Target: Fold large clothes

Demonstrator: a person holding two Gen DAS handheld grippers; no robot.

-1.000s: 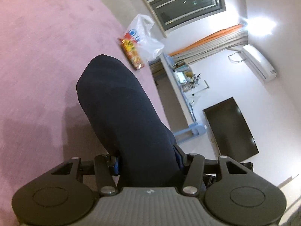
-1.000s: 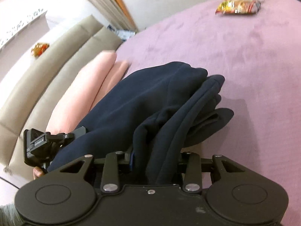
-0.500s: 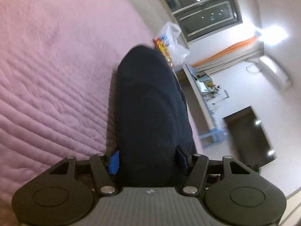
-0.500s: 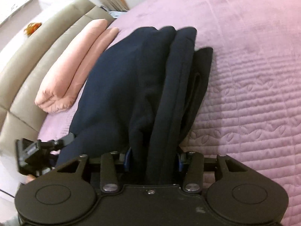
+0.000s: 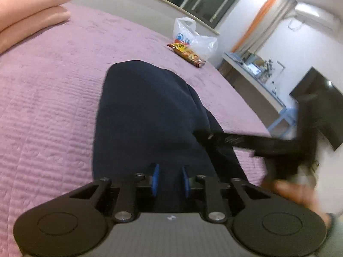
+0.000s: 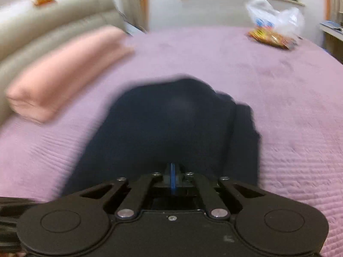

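Observation:
A folded dark navy garment (image 5: pixel 148 115) lies on the purple quilted bed (image 5: pixel 47 98). My left gripper (image 5: pixel 170 177) sits at its near edge, blue pads a little apart, nothing visibly pinched between them. In the right wrist view the same garment (image 6: pixel 171 124) lies flat and blurred. My right gripper (image 6: pixel 172 177) is just above its near edge with the blue pads pressed together and no cloth between them. The right gripper's body also shows blurred at the right of the left wrist view (image 5: pixel 285 145).
A folded pink blanket (image 6: pixel 62 64) lies along the beige headboard (image 6: pixel 53 21) at the left. A white plastic bag (image 6: pixel 276 19) and a snack packet (image 6: pixel 272 37) lie at the bed's far side. A desk (image 5: pixel 253 70) and a dark TV (image 5: pixel 321 107) stand beyond the bed's right edge.
Both grippers have let go of the navy garment, which was held bunched between the jaws and now lies flat on the bed. The right gripper has closed empty and pulled back fast.

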